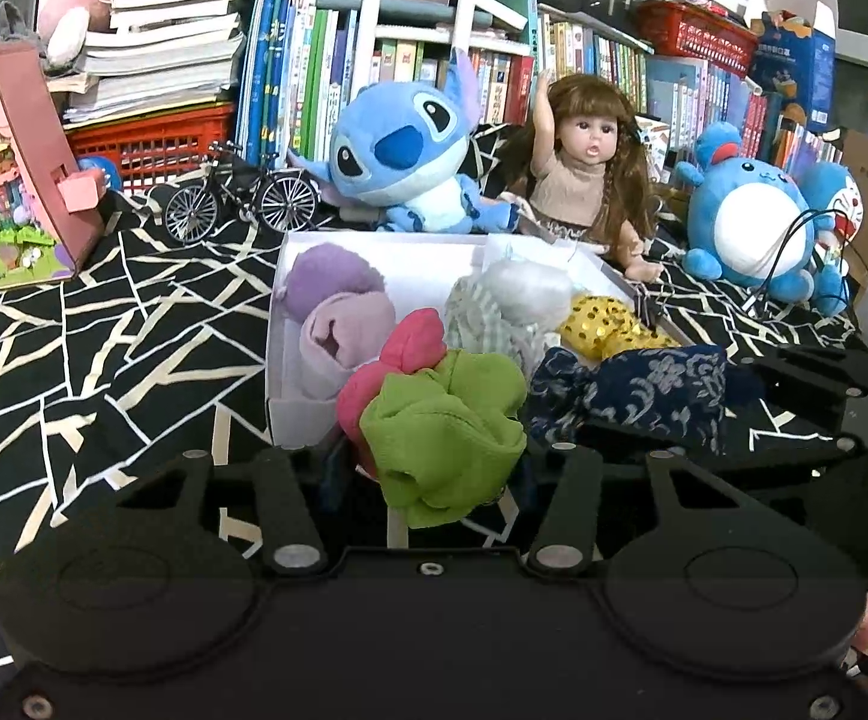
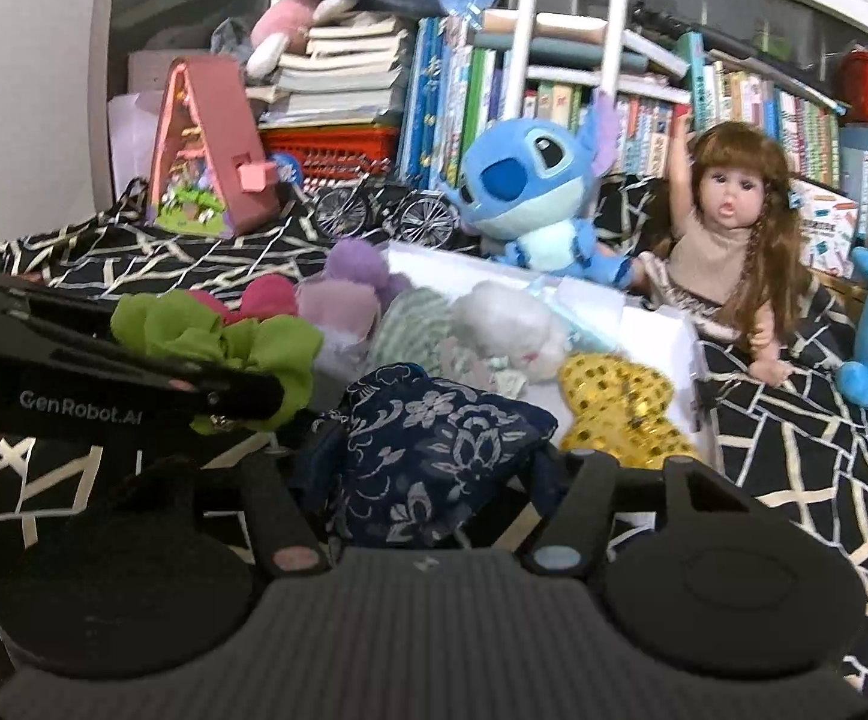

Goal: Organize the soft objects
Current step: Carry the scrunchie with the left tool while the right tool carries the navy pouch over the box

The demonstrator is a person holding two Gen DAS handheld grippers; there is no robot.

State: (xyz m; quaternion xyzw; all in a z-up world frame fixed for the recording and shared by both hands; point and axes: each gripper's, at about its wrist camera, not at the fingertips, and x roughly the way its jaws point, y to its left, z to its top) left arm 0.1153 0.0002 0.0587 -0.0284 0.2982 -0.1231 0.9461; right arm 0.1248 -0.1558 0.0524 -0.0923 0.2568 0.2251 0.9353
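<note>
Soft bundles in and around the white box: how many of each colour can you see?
Purple: 2
Pink: 1
Green: 1, in the left tongs
Navy floral: 1, in the right tongs
Gold sequin: 1
Grey-white: 1
Striped pale green: 1
Total: 8

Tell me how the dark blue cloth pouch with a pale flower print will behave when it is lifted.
The dark blue flower-print cloth pouch probably stays floppy: it bulges and creases between the right gripper jaws. It looks light, as thin fabric. It seems unlikely to slip, since the soft cloth gives under the pads.
</note>
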